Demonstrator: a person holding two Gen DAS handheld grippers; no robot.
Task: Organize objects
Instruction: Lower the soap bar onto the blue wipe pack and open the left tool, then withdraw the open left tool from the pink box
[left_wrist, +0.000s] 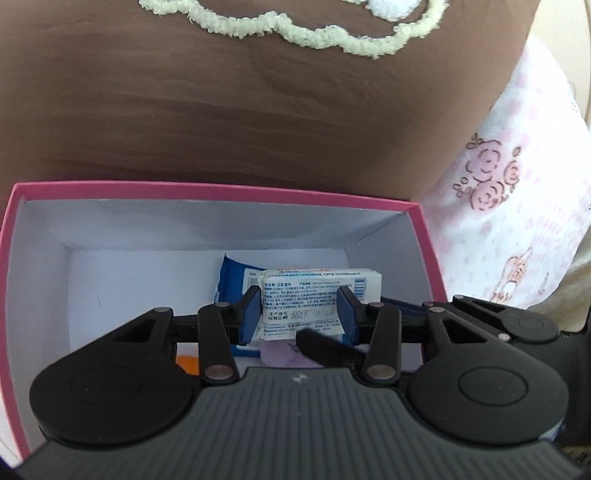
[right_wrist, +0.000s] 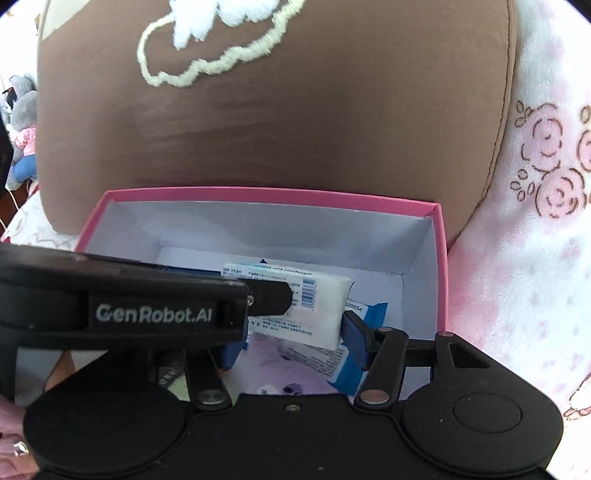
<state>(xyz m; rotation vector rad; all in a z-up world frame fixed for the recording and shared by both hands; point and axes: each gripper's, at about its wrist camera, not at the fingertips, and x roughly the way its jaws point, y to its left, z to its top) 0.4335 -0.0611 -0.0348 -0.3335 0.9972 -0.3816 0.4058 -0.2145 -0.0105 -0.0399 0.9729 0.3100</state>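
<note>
Your left tongs (left_wrist: 298, 313) clamp the soft, light tissue pack (left_wrist: 321, 291) across its middle; right tongs (right_wrist: 293, 341) stand released beneath it.

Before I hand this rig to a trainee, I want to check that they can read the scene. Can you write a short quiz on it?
1. True or false: the left gripper clamps the white packet between its pads.
2. The rim of the box is: A pink, B green, C grey.
3. Fill in: inside the box, beneath the white packet, lies a ___ packet.
Key: 1 true; 2 A; 3 blue (the blue packet).
</note>
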